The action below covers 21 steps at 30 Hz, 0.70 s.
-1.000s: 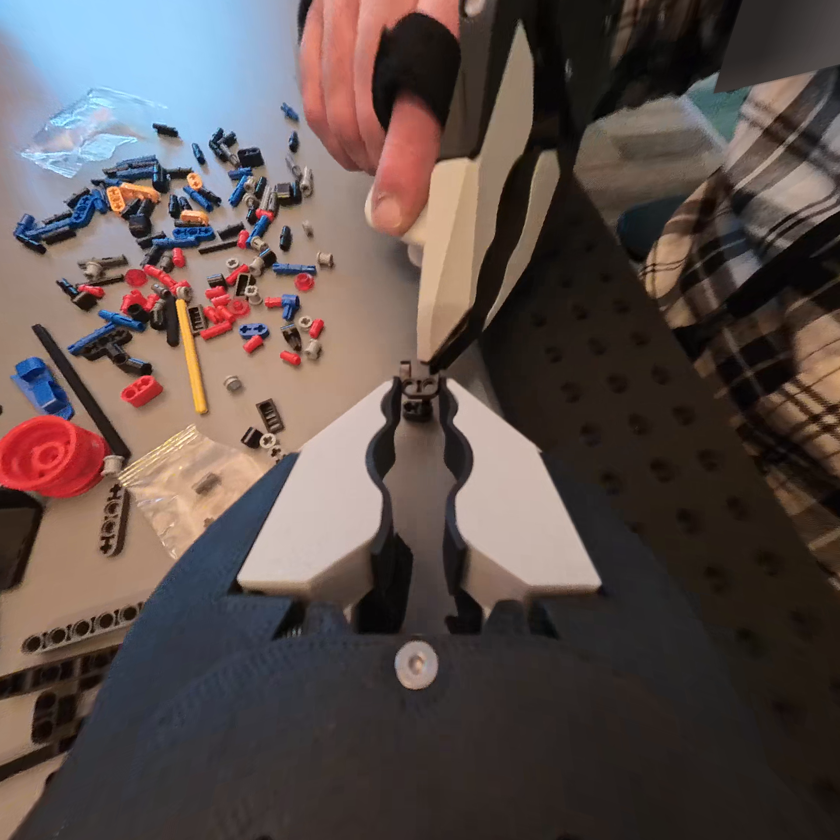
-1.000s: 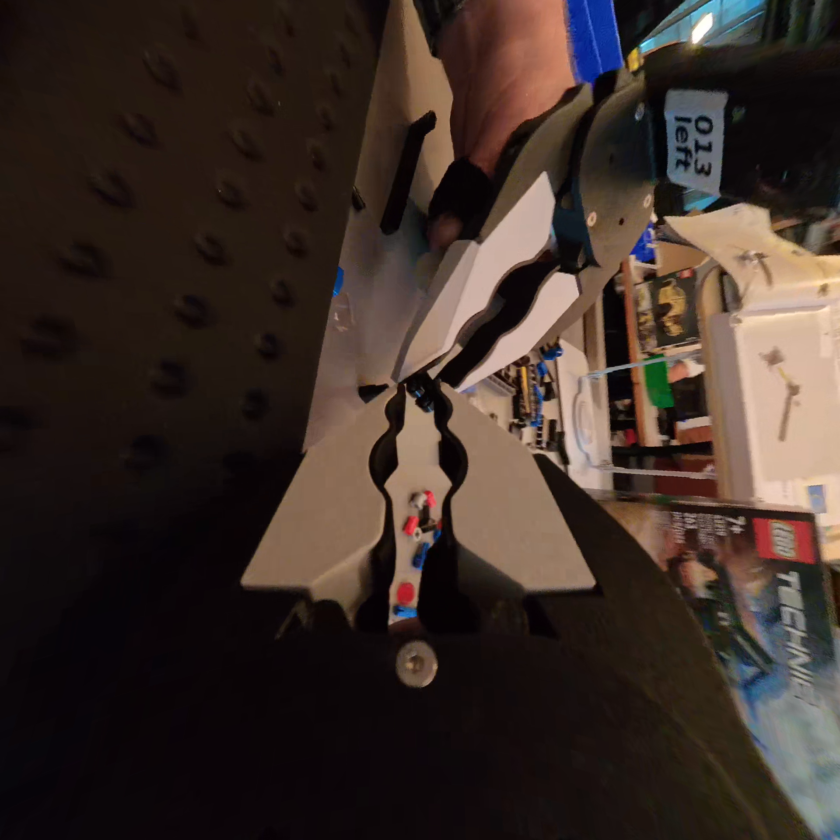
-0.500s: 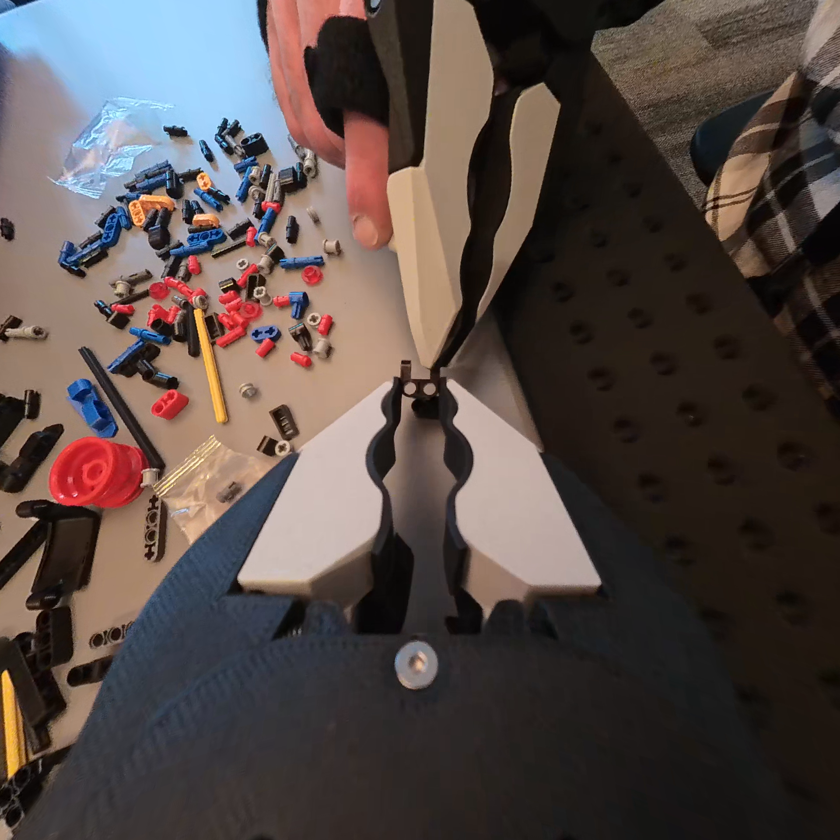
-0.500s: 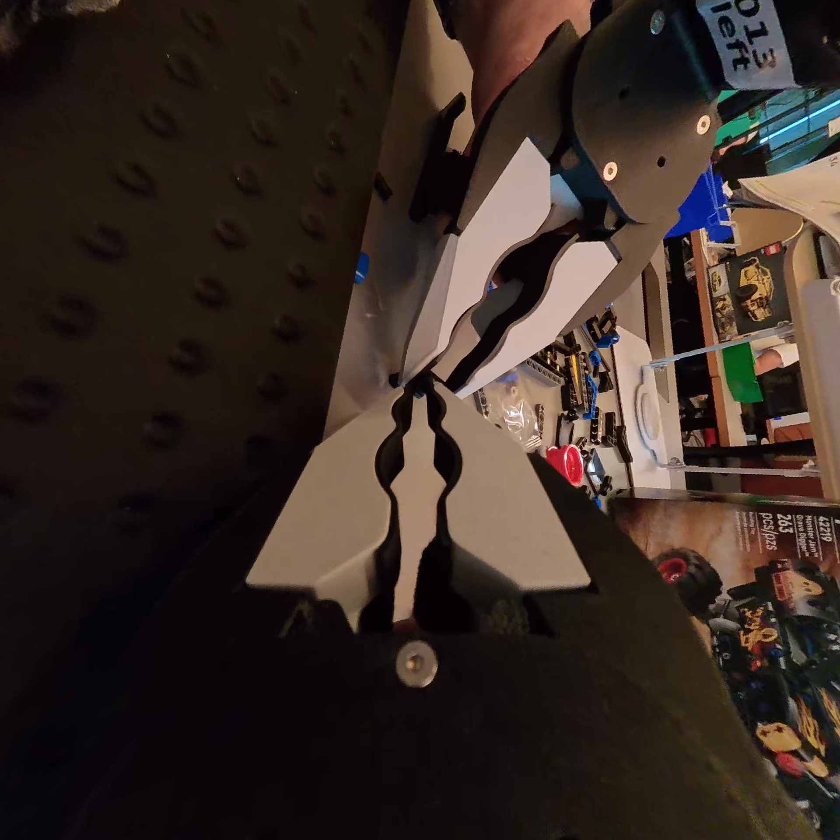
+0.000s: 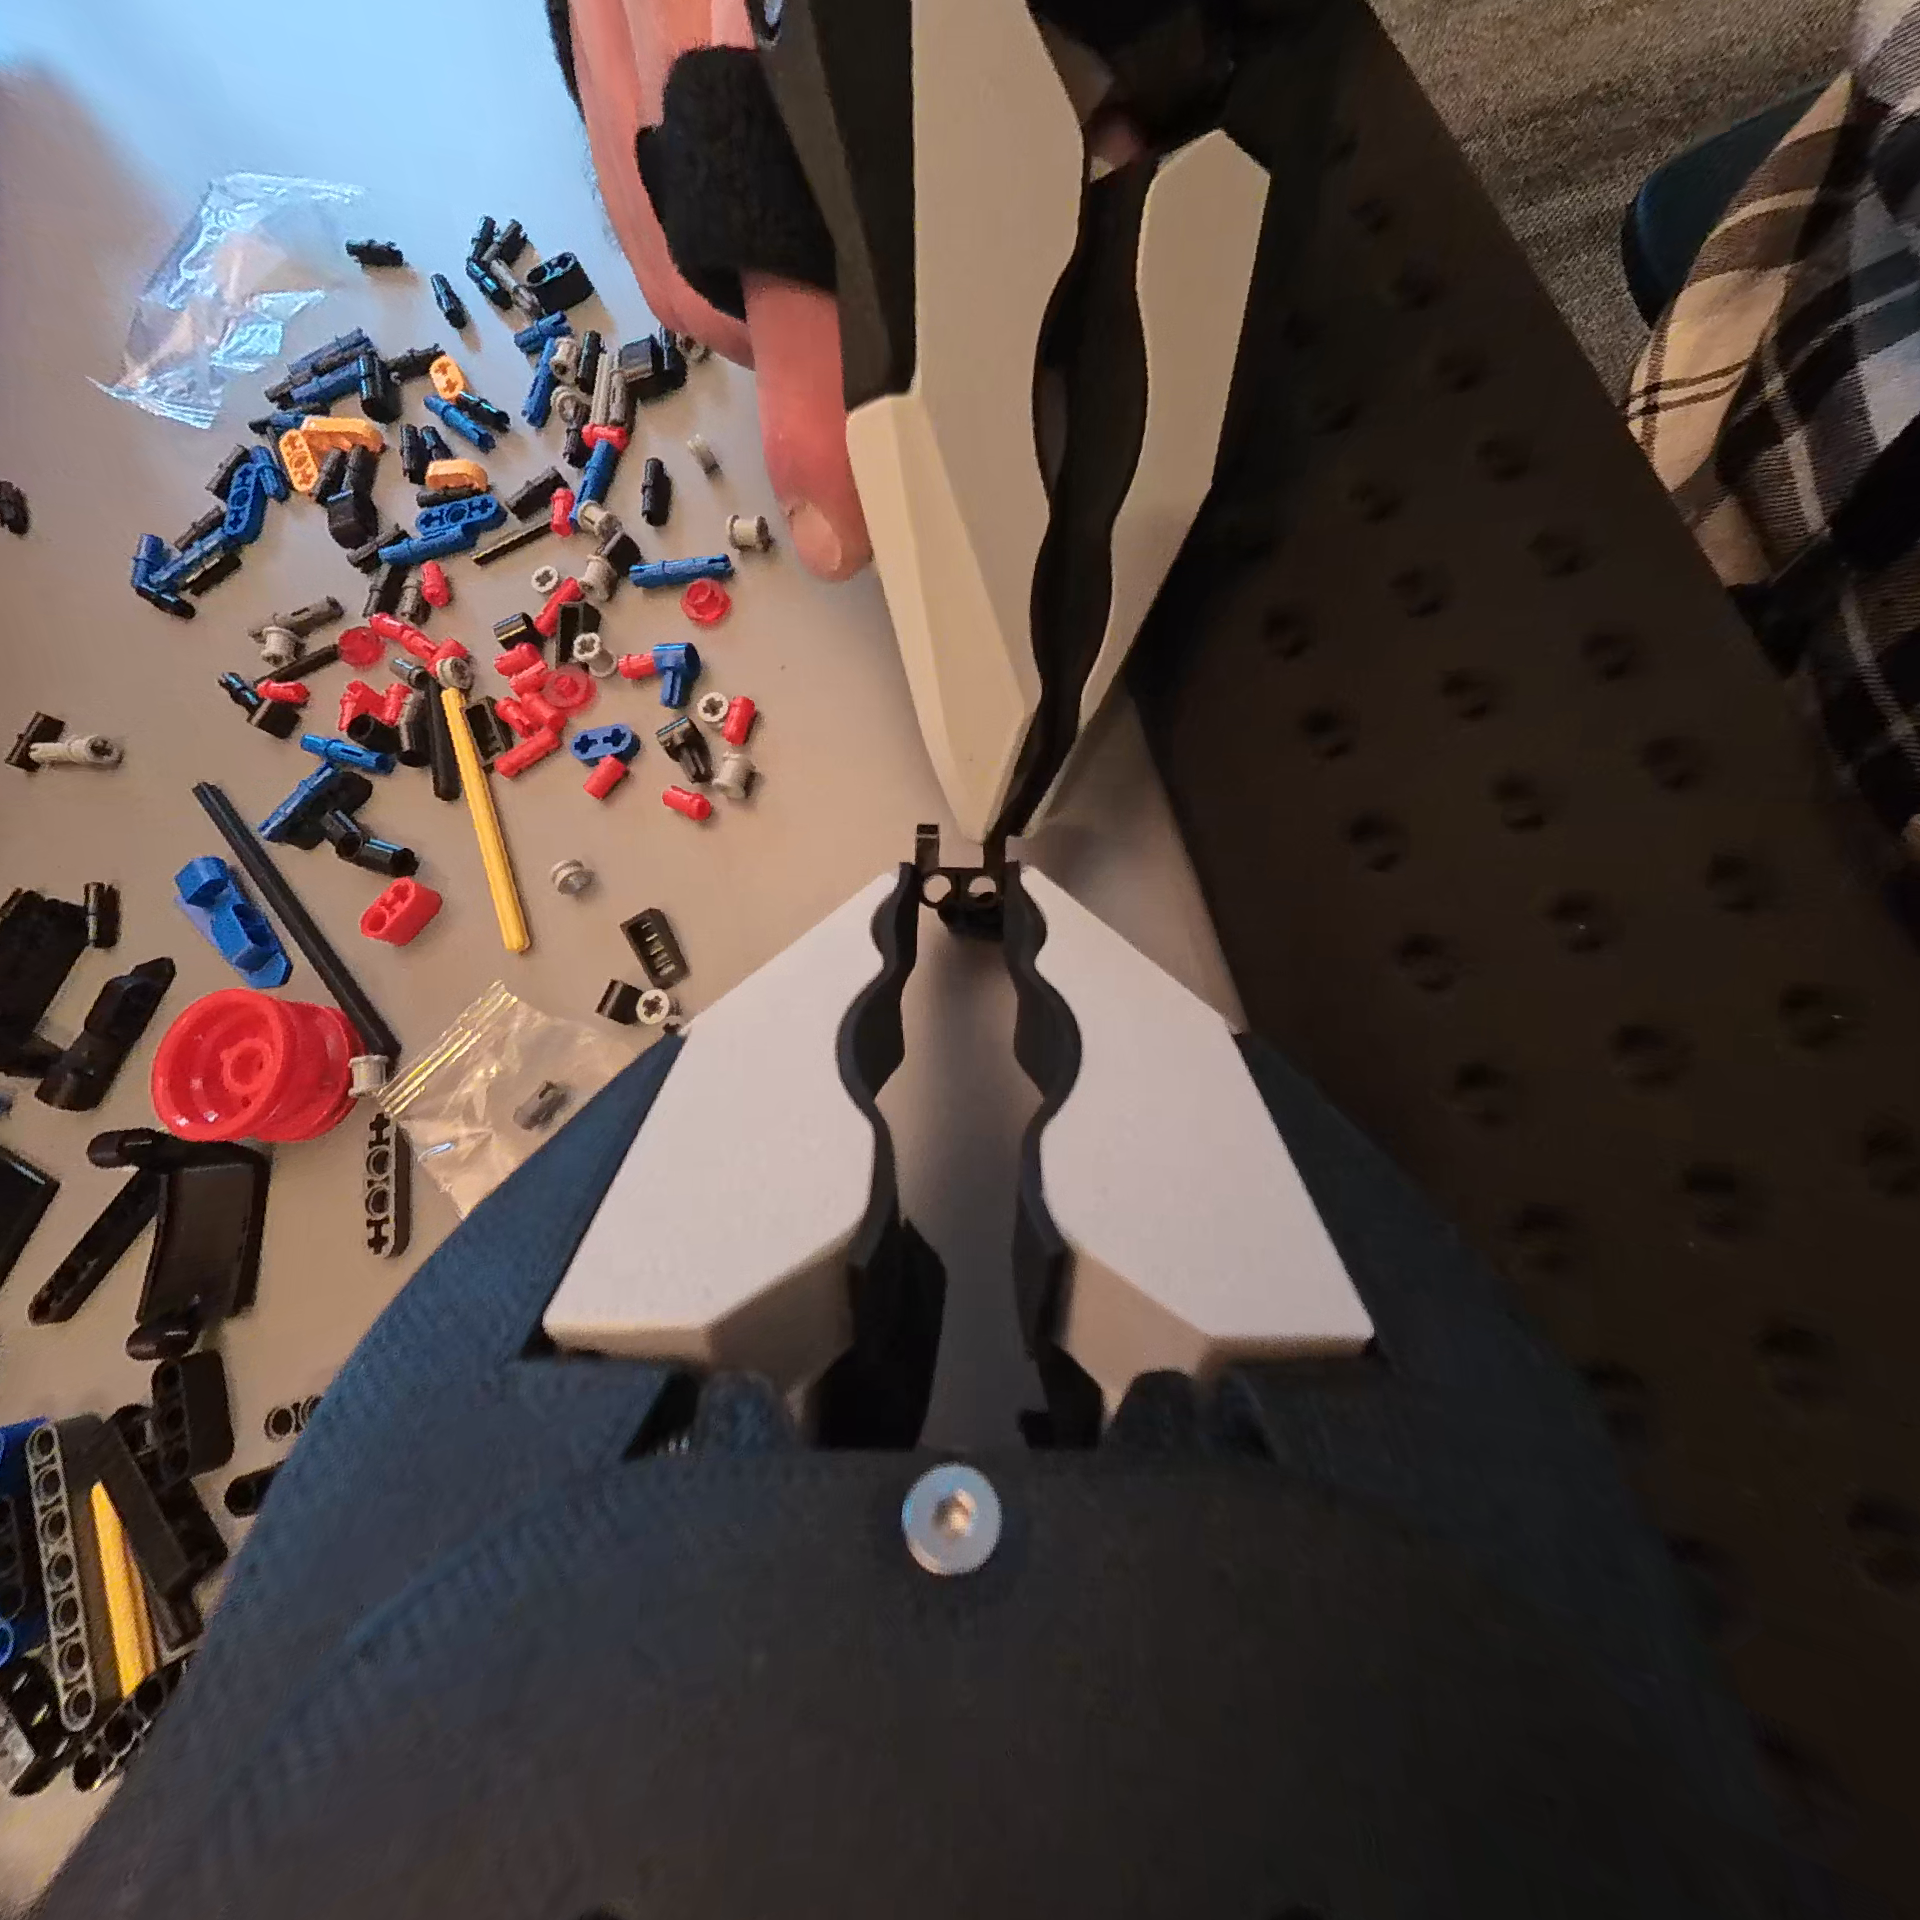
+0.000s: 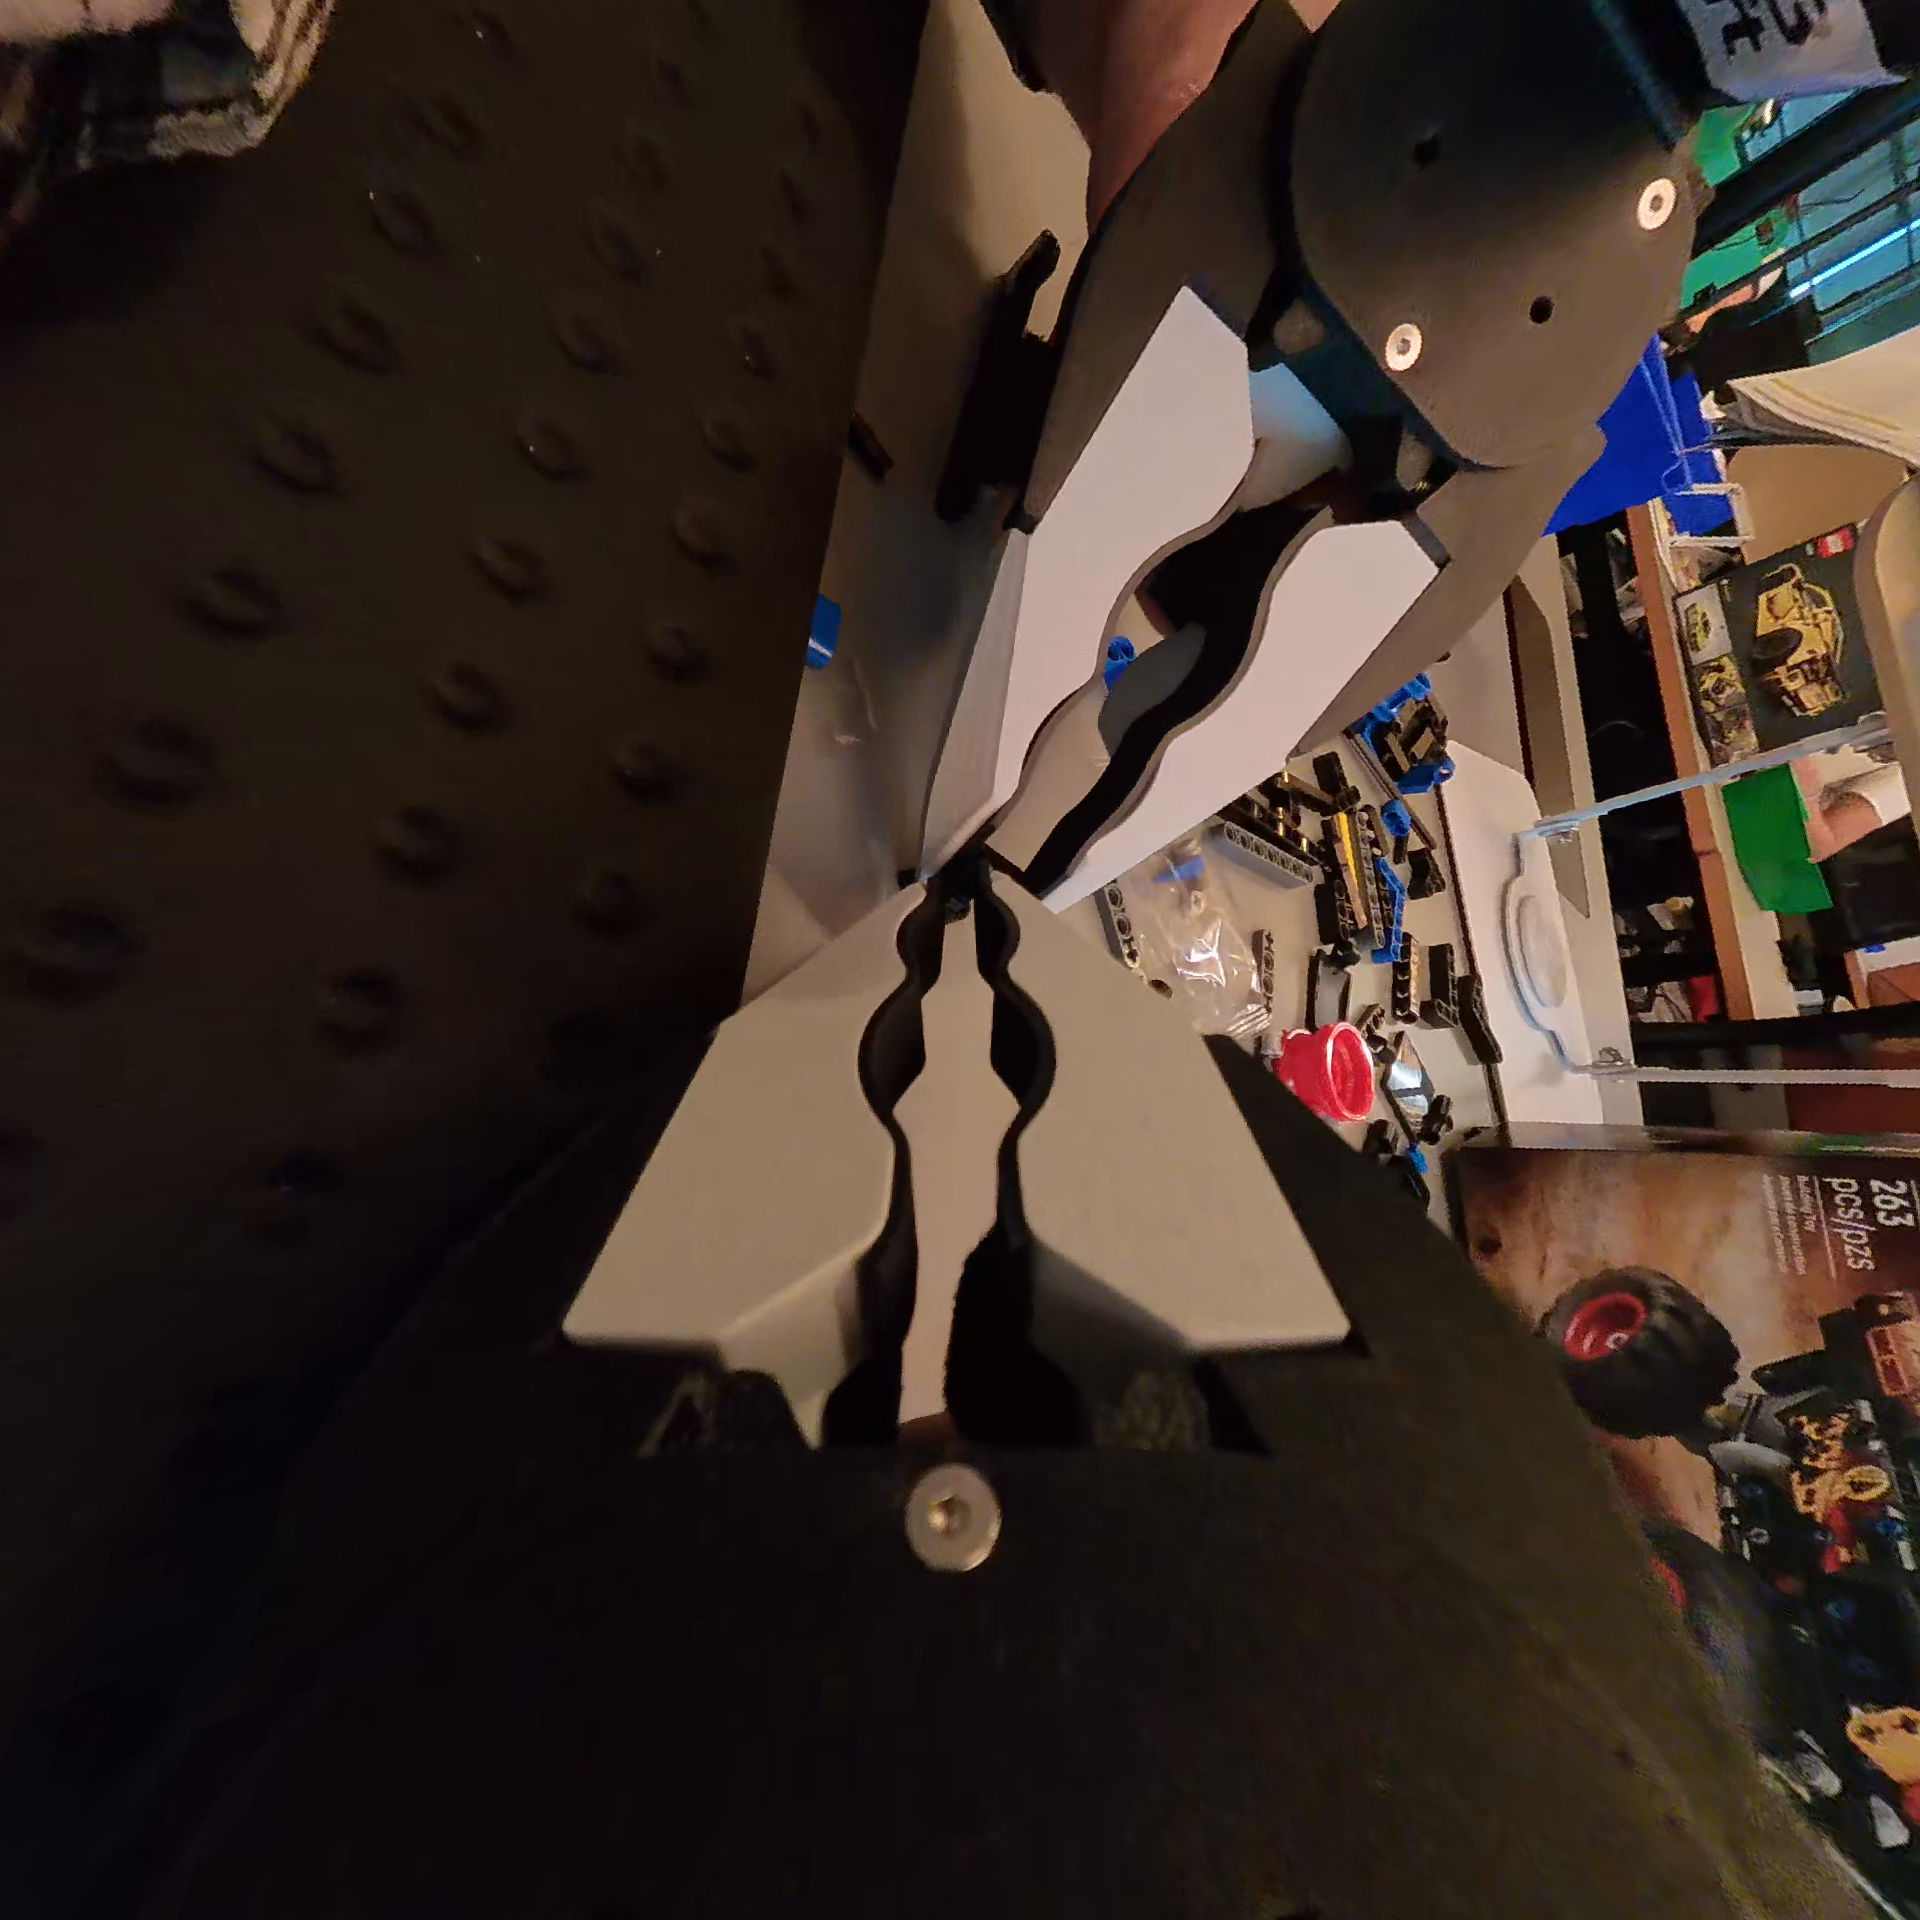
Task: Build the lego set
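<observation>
My left gripper (image 5: 961,906) is shut on a small black connector (image 5: 961,888) with two holes, held above the table edge. My right gripper (image 5: 1003,826) comes down from above, its tips closed and touching the top of that connector. A person's finger (image 5: 810,447) rests along it. In the right wrist view my right gripper (image 6: 958,902) is shut on a small dark piece, too small and dark to identify. There the left gripper (image 6: 1000,868) meets it tip to tip from the upper right.
Several loose blue, red and black parts (image 5: 499,623) lie on the grey table. With them are a yellow axle (image 5: 483,821), a red wheel (image 5: 244,1081) and a plastic bag (image 5: 488,1091). A black perforated board (image 5: 1507,935) is to the right. The set's box (image 6: 1714,1403) lies nearby. My left and right fingertips are right by each other.
Both grippers have stayed tip to tip while turning. The right gripper now stands steeper over the left. The blue pin seen between the tips a second ago no longer shows.
</observation>
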Motion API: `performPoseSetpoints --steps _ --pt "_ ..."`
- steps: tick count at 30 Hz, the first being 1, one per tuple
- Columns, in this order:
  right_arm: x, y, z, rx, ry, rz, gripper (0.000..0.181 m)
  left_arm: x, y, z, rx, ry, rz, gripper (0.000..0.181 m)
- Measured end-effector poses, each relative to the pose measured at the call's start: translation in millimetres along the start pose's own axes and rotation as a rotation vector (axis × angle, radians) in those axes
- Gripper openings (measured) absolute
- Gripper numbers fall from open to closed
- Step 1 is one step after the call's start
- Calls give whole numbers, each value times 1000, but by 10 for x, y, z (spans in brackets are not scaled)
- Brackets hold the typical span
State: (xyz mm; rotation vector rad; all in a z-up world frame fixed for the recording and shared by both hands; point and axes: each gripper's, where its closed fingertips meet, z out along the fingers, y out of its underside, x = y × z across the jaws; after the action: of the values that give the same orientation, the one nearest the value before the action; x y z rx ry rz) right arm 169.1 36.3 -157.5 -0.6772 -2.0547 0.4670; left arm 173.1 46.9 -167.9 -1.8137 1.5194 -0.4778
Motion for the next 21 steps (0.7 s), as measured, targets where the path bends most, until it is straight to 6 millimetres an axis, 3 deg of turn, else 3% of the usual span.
performPoseSetpoints --steps 21 --pt "4 -42 0 23 -13 37 4 19 -4 -33 -40 -8 19 14"
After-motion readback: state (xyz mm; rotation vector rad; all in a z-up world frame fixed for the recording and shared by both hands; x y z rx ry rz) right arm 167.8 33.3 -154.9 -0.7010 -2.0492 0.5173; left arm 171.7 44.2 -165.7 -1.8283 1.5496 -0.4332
